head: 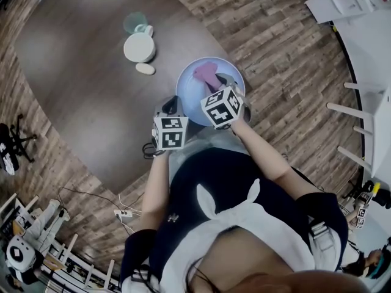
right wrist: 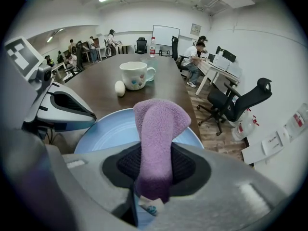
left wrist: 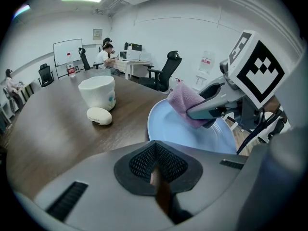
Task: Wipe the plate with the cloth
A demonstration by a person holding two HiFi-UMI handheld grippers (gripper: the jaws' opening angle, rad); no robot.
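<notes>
A light blue plate (head: 192,96) sits at the near edge of the dark table (head: 79,72). My right gripper (head: 220,81) is over the plate, shut on a folded purple cloth (head: 204,73). The cloth (right wrist: 159,129) sticks out past the jaws above the plate (right wrist: 108,129). My left gripper (head: 171,107) hovers at the plate's left rim. In its own view its jaws (left wrist: 154,165) stand together with nothing seen between them, and the plate (left wrist: 175,131) lies just ahead. There the cloth (left wrist: 185,102) hangs from the right gripper's fingers (left wrist: 207,110).
A white mug (head: 139,47) and a small white oval thing (head: 145,68) stand beyond the plate, with a pale teal cup (head: 134,22) behind them. Wood floor lies right of the table. Office chairs (left wrist: 166,71) and seated people are in the background.
</notes>
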